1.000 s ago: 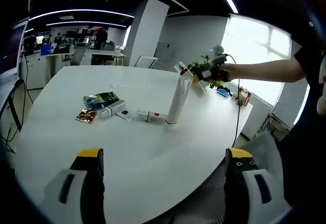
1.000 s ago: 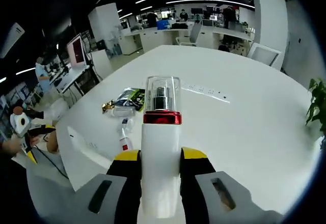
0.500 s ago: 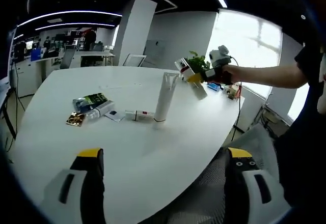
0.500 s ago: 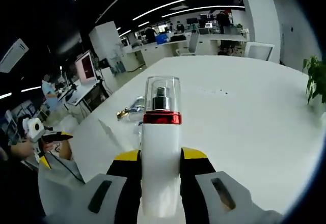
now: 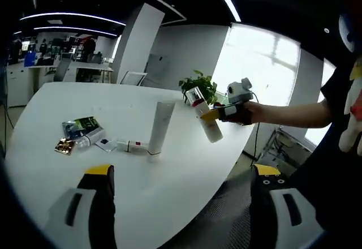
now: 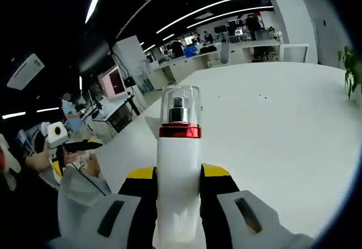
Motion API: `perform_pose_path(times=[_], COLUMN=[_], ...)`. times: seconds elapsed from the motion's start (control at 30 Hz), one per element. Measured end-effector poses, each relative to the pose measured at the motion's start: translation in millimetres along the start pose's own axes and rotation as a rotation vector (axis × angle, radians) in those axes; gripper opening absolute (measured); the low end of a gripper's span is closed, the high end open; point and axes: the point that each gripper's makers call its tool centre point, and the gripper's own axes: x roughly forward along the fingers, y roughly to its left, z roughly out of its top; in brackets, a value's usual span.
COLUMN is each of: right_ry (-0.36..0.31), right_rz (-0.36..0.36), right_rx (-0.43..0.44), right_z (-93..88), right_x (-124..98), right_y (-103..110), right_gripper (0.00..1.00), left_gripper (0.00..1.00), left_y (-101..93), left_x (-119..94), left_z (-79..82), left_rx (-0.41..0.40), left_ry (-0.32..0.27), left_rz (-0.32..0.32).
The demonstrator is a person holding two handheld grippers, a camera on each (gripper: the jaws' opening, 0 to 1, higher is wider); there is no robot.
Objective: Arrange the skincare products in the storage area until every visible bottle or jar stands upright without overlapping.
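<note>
My right gripper (image 6: pixel 177 175) is shut on a white pump bottle (image 6: pixel 179 164) with a red collar and a clear cap; in the left gripper view that bottle (image 5: pixel 205 122) hangs tilted in the air over the table's right side, held by the right gripper (image 5: pixel 219 113). A tall white tube (image 5: pixel 159 129) stands upright on its cap on the white table (image 5: pixel 51 164). A small white tube with a red band (image 5: pixel 131 146) lies flat beside it. My left gripper (image 5: pixel 181 175) stands open, low over the near table edge, with nothing between its fingers.
A green packet (image 5: pixel 83 126), a clear bottle lying down (image 5: pixel 90 139) and a gold packet (image 5: pixel 63 145) lie at the table's left. A potted plant (image 5: pixel 198 85) stands at the far edge. A person's arm (image 5: pixel 288 115) reaches in from the right. The left gripper (image 6: pixel 70 147) appears at the right gripper view's left.
The right gripper has carried the pump bottle off the standing tube's side, right and toward me. Both views have swung with the hands; the tubes and packets on the table stay put.
</note>
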Motion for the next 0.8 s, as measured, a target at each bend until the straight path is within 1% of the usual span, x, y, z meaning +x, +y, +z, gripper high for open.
perform_pose_path(times=[0.07, 0.1, 0.13, 0.17, 0.2, 0.23, 0.27, 0.4, 0.53, 0.6, 0.8], right_ry=[-0.025, -0.044, -0.056, -0.067, -0.072, -0.076, -0.079, -0.086, -0.084, -0.088, -0.121], right_rz=[0.026, 0.055, 0.072, 0.091, 0.108, 0.130, 0.156, 0.237, 0.302, 0.335, 0.431], right_rx=[0.020, 0.018, 0.014, 0.014, 0.016, 0.018, 0.021, 0.026, 0.016, 0.017, 0.010], right_z=[-2.7, -4.3, -5.2, -7.4, -8.9, -10.4, -12.3, -17.1, -22.0, -23.1, -17.6], right_x=[-1.1, -3.1, -3.1, -2.4, -2.3, -2.4, -2.2, 1.8, 9.4, 13.4, 19.3], right_y=[10.1, 23.1, 27.3, 31.2, 36.5, 43.5, 51.0, 76.2, 98.3, 108.8, 139.8], right_gripper=[0.27, 0.27, 0.27, 0.27, 0.27, 0.27, 0.27, 0.27, 0.27, 0.27, 0.27], left_gripper=[0.93, 0.93, 0.93, 0.92, 0.92, 0.91, 0.90, 0.91, 0.91, 0.91, 0.90], left_y=[-0.8, -1.7, -3.4, -9.1, -12.4, -20.7, -25.8, -44.1, -54.5, -58.8, -59.6], left_x=[1.4, 2.5, 3.3, 4.7, 5.7, 7.1, 7.9, 12.6, 16.5, 17.4, 18.2], left_z=[1.7, 3.1, 3.7, 4.2, 4.4, 4.8, 5.1, 11.7, 15.6, 20.0, 31.4], left_rx=[0.006, 0.006, 0.006, 0.007, 0.007, 0.015, 0.017, 0.026, 0.022, 0.012, 0.004], left_ry=[-0.001, -0.002, -0.001, 0.006, 0.011, 0.020, 0.027, 0.031, 0.037, 0.030, 0.013], left_rz=[-0.009, -0.017, -0.029, -0.062, -0.079, -0.121, -0.145, -0.216, -0.258, -0.277, -0.293])
